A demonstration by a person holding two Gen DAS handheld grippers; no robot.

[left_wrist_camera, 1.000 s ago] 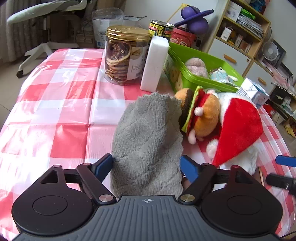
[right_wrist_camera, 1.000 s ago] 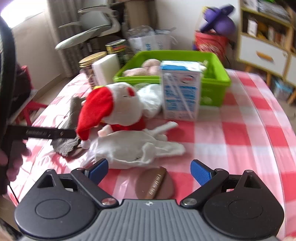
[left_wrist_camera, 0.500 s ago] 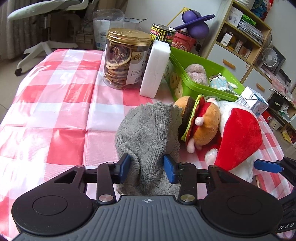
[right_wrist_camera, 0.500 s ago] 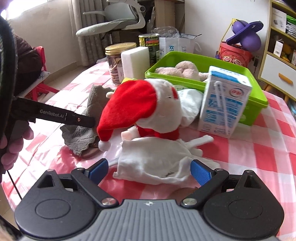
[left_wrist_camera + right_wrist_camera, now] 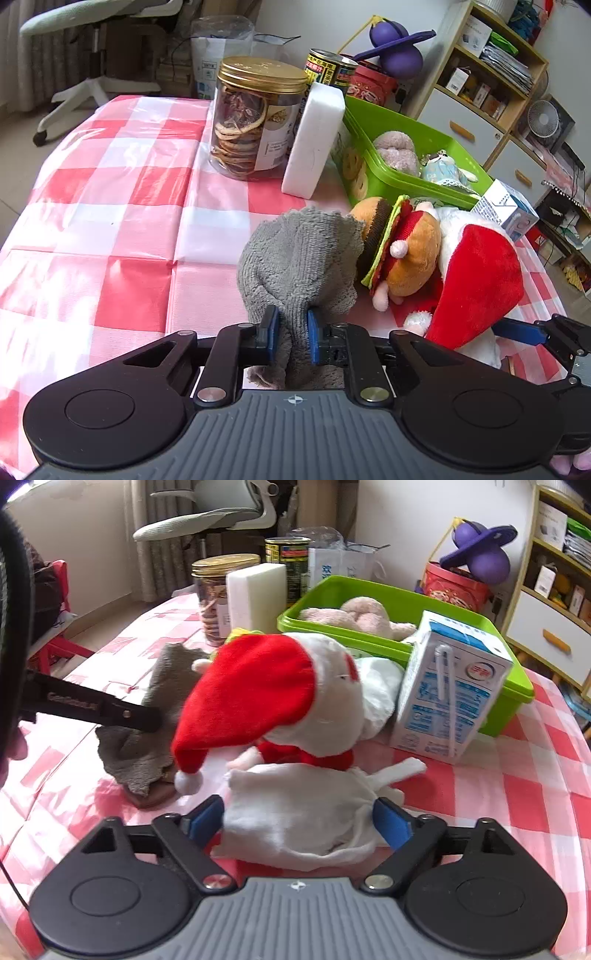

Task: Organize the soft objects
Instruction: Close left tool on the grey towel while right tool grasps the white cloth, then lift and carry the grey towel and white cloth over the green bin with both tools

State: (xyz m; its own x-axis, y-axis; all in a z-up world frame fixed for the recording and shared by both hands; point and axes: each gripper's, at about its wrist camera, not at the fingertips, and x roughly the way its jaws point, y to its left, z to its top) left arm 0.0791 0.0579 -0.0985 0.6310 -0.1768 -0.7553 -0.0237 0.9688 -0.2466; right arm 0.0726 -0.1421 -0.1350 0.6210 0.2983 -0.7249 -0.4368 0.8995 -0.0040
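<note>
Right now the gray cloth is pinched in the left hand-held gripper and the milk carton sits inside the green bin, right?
Not quite. The milk carton stands on the table beside the green bin, not inside it, as the right wrist view shows. The gray cloth is pinched in the left hand-held gripper.

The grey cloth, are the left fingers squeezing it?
Touching. The left wrist view shows both blue fingers closing on a bunched fold of the grey cloth.

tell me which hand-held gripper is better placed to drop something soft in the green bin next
Left. The left hand-held gripper is closing with the grey cloth pinched between its pads, while the right hand-held gripper only straddles the white cloth, closing but not gripping.
</note>
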